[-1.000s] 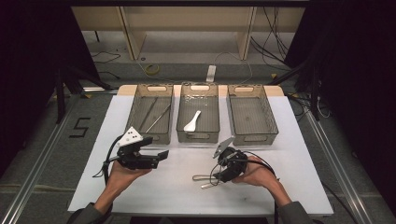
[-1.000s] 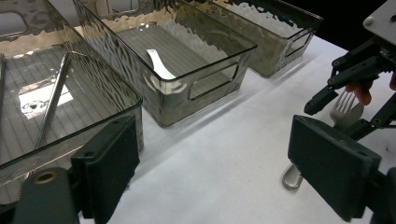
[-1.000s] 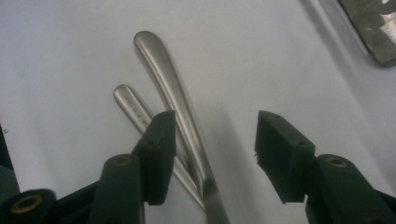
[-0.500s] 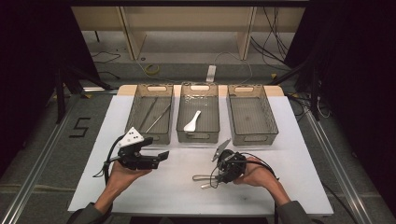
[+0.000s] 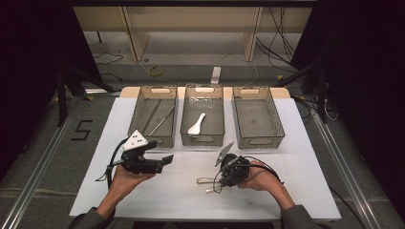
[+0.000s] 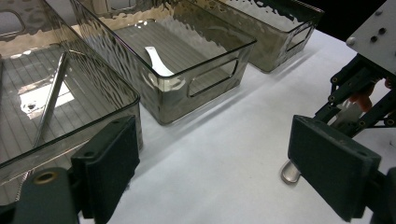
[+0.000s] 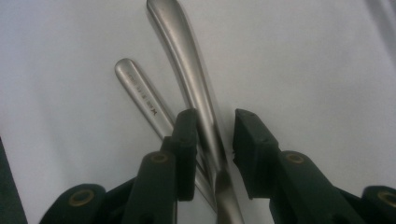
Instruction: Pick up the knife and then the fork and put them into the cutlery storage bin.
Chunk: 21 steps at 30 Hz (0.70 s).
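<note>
Two metal cutlery pieces [image 5: 204, 182] lie crossed on the white table [image 5: 286, 157] near its front. In the right gripper view, the right gripper [image 7: 212, 126] points down at them. Its jaws stand narrowly apart on either side of the larger handle [image 7: 187, 60], with a gap left at the right jaw. The thinner handle [image 7: 140, 88] lies just left of them. In the high view the right gripper [image 5: 218, 181] is held low over this cutlery. The left gripper [image 5: 166, 162] hovers at front left, open and empty [image 6: 219, 172]. A white spoon [image 5: 196, 125] lies in the middle bin [image 5: 203, 140].
Three clear bins stand in a row at the back. The left bin [image 5: 138, 112] holds long metal utensils [image 5: 160, 117]. The right bin [image 5: 260, 143] holds nothing. In the left gripper view the left bin [image 6: 102, 74] is close ahead, with the right gripper [image 6: 359, 93] at the right edge.
The right gripper has sunk slightly toward the cutlery. The left gripper has stayed where it was.
</note>
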Motion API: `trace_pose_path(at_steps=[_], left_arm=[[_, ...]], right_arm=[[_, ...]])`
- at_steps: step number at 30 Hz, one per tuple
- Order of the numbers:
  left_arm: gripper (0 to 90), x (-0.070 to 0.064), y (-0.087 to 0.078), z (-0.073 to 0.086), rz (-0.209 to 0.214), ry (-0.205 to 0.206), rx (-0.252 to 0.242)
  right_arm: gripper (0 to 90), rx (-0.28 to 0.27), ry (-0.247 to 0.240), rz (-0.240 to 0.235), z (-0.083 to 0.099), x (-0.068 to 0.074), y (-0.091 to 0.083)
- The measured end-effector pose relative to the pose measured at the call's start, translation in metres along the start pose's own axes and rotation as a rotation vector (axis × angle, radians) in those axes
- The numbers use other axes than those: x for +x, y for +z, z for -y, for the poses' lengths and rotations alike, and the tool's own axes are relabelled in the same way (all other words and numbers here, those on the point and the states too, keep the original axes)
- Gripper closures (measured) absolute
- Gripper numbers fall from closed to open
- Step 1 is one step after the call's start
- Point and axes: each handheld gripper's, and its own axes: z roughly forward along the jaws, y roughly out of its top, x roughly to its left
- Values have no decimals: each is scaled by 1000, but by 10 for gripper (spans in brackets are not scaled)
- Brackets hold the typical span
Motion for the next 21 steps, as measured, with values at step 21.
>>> trace_pose_path(at_steps=[21], left_arm=[[160, 0, 0, 0, -5, 6, 0]], right_arm=[[747, 29, -22, 25, -4, -2, 6]])
